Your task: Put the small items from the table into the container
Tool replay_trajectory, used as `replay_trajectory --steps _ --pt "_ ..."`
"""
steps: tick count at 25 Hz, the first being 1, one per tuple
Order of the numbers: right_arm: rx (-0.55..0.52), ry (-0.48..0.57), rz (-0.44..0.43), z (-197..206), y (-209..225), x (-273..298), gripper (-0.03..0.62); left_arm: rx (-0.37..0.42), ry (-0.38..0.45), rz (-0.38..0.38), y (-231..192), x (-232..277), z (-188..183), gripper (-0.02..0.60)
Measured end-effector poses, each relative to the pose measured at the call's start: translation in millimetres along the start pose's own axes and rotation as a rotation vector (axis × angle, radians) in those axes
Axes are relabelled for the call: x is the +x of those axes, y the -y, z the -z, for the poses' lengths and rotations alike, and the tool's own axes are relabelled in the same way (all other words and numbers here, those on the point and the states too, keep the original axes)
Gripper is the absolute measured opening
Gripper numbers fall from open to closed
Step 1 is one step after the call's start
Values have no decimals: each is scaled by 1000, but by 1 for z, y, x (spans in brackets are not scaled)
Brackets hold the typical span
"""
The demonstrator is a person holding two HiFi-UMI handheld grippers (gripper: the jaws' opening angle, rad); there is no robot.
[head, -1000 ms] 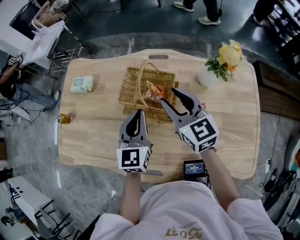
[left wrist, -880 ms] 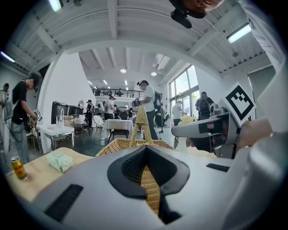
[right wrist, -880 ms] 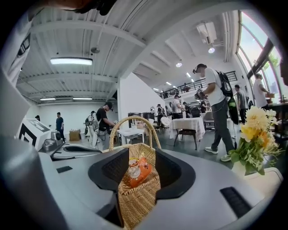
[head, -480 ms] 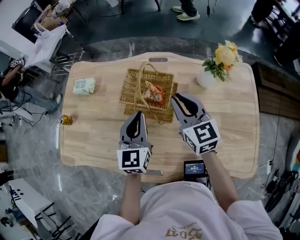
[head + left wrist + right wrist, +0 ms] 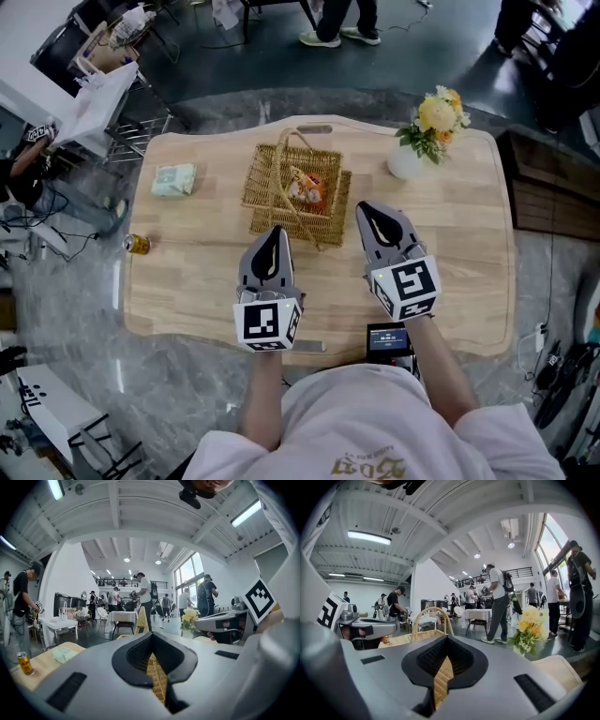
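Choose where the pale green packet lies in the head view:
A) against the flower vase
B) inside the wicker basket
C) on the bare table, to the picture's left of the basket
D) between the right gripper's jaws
C: the green packet lies flat on the table, apart from the wicker basket and on its left side in the picture.

Head view steeply down; gripper views level, share basket (image 5: 267, 192).

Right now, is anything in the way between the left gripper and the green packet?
No, nothing visible. Only bare table lies between the left gripper and the green packet. The basket stands off to the right of that path.
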State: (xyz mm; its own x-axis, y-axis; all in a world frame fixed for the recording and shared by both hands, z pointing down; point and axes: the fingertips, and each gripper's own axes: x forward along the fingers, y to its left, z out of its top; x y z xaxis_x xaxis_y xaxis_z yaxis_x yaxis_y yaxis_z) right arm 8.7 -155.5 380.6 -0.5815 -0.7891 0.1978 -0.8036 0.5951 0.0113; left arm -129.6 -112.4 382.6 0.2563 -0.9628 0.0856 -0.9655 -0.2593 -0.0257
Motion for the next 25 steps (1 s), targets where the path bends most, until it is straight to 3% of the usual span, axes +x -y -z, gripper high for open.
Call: replay_trajectory --steps 11,17,20,25 --pt "-3 88 95 -18 0 -69 18 46 71 -7 12 -37 -33 -6" --pt "50 111 168 -25 7 -106 18 74 108 -4 22 -62 -50 -6" --pt "51 135 168 -31 0 -118 18 77 126 -5 23 -73 -57 -6" --pt "21 204 97 -51 -19 -127 18 73 139 -19 24 -84 -65 -6"
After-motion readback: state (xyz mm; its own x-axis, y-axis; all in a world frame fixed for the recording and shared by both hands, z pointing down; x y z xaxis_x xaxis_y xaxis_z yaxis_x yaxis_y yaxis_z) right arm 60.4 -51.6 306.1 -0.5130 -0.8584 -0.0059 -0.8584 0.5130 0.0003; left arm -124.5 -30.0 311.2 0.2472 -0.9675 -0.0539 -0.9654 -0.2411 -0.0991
